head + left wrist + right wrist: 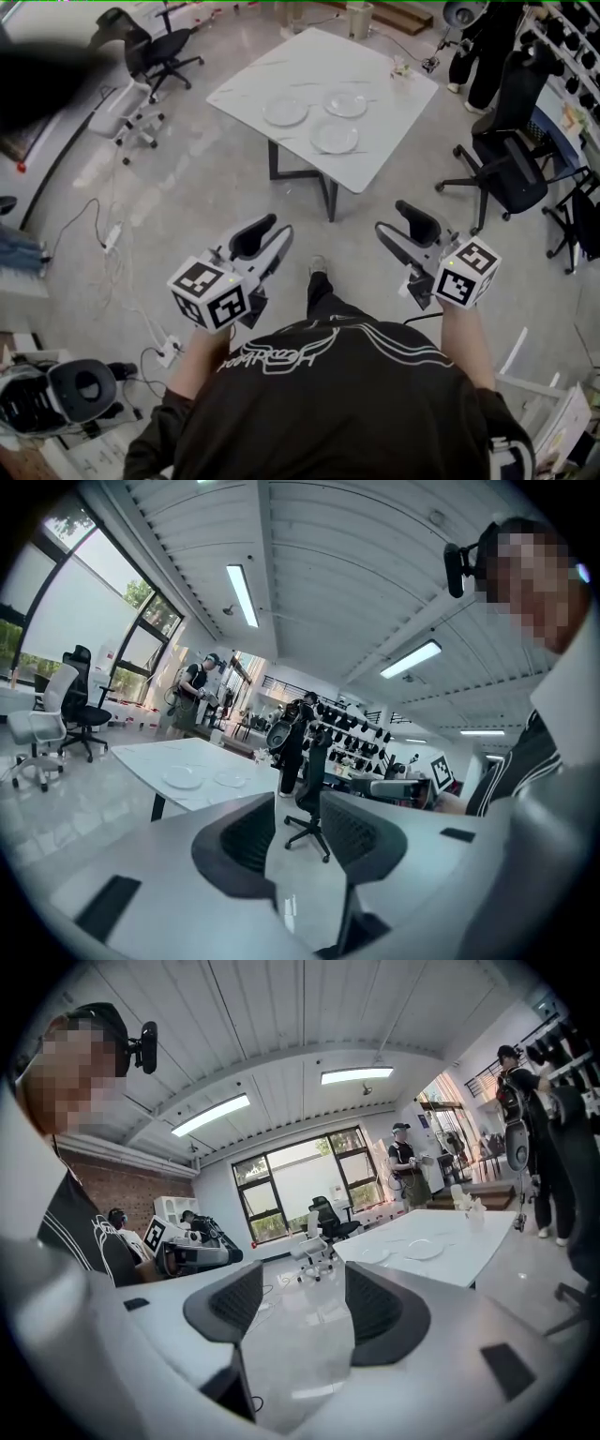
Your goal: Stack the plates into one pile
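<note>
Lower left of head view: left gripper (269, 232) released, jaws apart, nothing between them, well apart from table (375, 164). Upper centre, on the table: left plate (285, 112), far plate (345, 102), near plate (335, 138), all flat, separate, close together, not yet stacked. Lower right: right gripper (401, 216) likewise released and empty. Likely step: approach. Step up to the table first, keep jaws wide, come in low at one rim, pinch the rim only, lift level onto a neighbour.
</note>
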Demonstrator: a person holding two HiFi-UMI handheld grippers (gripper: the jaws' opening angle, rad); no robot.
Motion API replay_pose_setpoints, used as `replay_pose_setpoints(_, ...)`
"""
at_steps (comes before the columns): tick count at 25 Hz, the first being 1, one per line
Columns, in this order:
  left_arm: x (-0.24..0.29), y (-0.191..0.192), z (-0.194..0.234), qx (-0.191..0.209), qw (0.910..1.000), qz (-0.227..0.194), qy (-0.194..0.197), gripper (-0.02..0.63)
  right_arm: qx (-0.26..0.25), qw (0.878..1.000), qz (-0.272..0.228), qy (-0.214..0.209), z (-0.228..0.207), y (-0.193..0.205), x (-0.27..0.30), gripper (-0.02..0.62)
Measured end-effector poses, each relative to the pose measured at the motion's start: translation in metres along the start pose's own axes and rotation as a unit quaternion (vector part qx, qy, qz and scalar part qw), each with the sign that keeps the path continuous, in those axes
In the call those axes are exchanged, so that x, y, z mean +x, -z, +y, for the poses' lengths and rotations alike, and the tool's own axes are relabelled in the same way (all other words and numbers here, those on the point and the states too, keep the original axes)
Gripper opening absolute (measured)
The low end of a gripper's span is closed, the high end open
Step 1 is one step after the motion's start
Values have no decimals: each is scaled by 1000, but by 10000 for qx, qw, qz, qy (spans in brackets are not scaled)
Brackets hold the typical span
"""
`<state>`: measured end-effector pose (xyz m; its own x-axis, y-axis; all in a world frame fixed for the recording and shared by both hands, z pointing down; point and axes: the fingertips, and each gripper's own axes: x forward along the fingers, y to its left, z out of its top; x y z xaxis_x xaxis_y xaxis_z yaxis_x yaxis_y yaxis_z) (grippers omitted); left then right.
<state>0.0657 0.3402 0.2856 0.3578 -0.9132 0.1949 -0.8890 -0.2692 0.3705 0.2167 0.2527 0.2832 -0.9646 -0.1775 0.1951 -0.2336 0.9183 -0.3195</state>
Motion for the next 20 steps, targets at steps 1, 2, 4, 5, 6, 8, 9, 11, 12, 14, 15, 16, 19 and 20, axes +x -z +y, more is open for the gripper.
replay_pose_setpoints(1, 8, 0, 11, -36, 10000, 40, 27, 143, 52, 10000, 13, 16, -11, 0, 11, 276)
replay_pose_setpoints(2, 18, -1, 24, -75, 9999, 76, 71, 143, 105, 9999, 26, 31, -24, -1, 23, 276)
replay_pose_setpoints(4, 43, -2, 51, -154, 9996, 158, 146, 143, 210, 9997, 77, 38, -52, 0, 51, 276)
replay_pose_setpoints(5, 55, -3, 64, -184, 9995, 203, 155, 143, 254, 9996, 112, 33, -66, 0, 63, 276)
replay_pose_setpoints(6, 67, -4, 75, -208, 9994, 245, 151, 143, 292, 9995, 145, 25, -78, 0, 73, 276)
replay_pose_setpoints(8, 87, -9, 92, -251, 9991, 325, 145, 143, 359, 9992, 195, 10, -100, -4, 89, 276)
replay_pose_setpoints(9, 96, -12, 99, -282, 9988, 368, 149, 143, 389, 9990, 219, -4, -109, -8, 97, 276)
replay_pose_setpoints(11, 115, -19, 114, -343, 9982, 466, 154, 143, 438, 9986, 286, -50, -127, -16, 113, 276)
replay_pose_setpoints(12, 125, -24, 123, -363, 9979, 516, 152, 143, 463, 9984, 326, -65, -137, -20, 122, 276)
replay_pose_setpoints(14, 147, -32, 145, -414, 9972, 609, 146, 143, 521, 9978, 411, -58, -160, -25, 142, 276)
replay_pose_setpoints(15, 158, -36, 157, -457, 9967, 653, 139, 143, 555, 9974, 453, -48, -172, -27, 152, 276)
replay_pose_setpoints(16, 170, -39, 169, -507, 9962, 702, 133, 143, 587, 9971, 488, -43, -185, -29, 162, 276)
replay_pose_setpoints(19, 202, -47, 197, -607, 9942, 871, 174, 141, 648, 9964, 541, -65, -217, -35, 189, 276)
replay_pose_setpoints(20, 211, -49, 204, -619, 9937, 919, 195, 138, 653, 9963, 547, -74, -226, -37, 195, 276)
